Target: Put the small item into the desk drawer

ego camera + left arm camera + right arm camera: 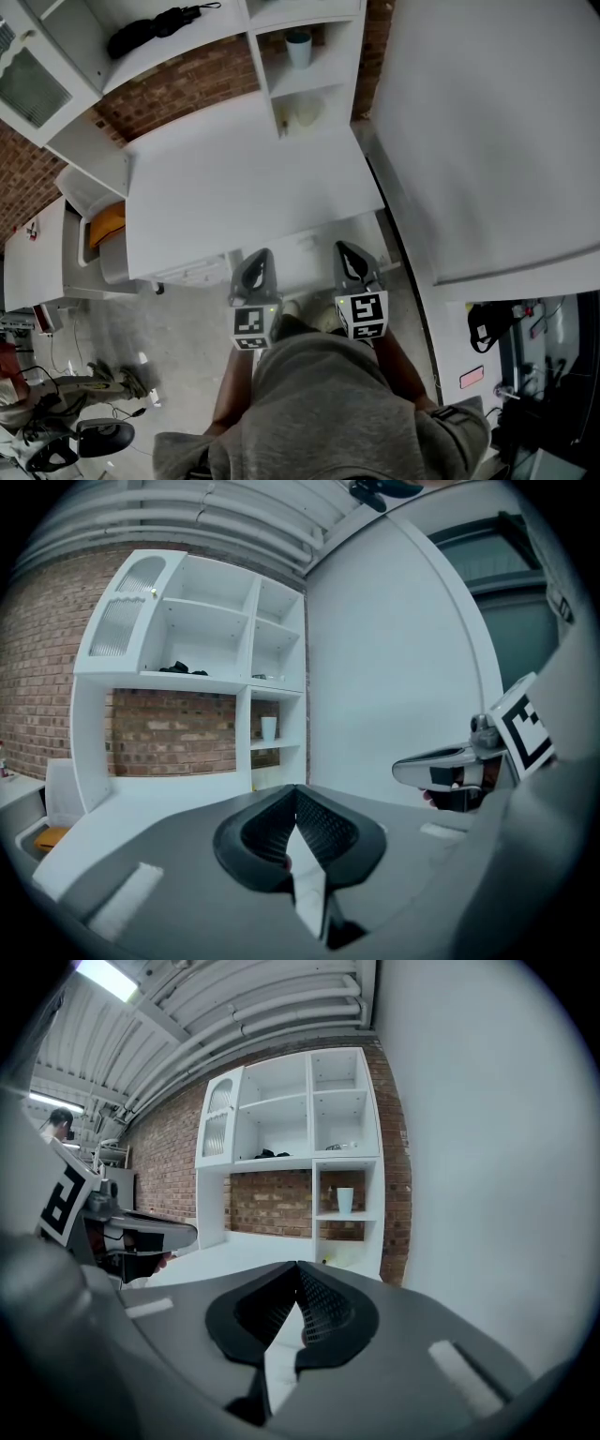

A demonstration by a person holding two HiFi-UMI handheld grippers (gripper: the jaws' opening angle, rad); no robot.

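Two grippers: left gripper (260, 255) (295, 794) and right gripper (345, 247) (298, 1269) are held side by side over the near edge of the desk (234, 178), tips aimed toward 12 o'clock in the head view.
Left gripper jaws: pressed together at the tips, with nothing between the ribbed pads.
Right gripper jaws: fully closed in the same way, also empty.
Cross views: the right gripper (441, 766) sits at 3 o'clock in the left gripper view. The left gripper (141, 1232) sits at 9 o'clock in the right gripper view.
Small item: a pale yellowish object (305, 112) lies in the lower open compartment of the shelf unit (319, 84). It is at 12 o'clock from both grippers and well apart from them, across the bare white desk top. Its shape is too blurred to tell.
Cup: a light blue cup (298, 47) (269, 727) (344, 1200) stands upright in the compartment above that object.
Drawer: a white front panel (192, 272) shows under the desk's near edge, at 9 o'clock from the left gripper. I cannot tell whether it is open or shut.
Other things: a black bundle (155, 23) lies on the upper shelf at 11 o'clock, and an orange object (106, 225) sits in a container left of the desk.
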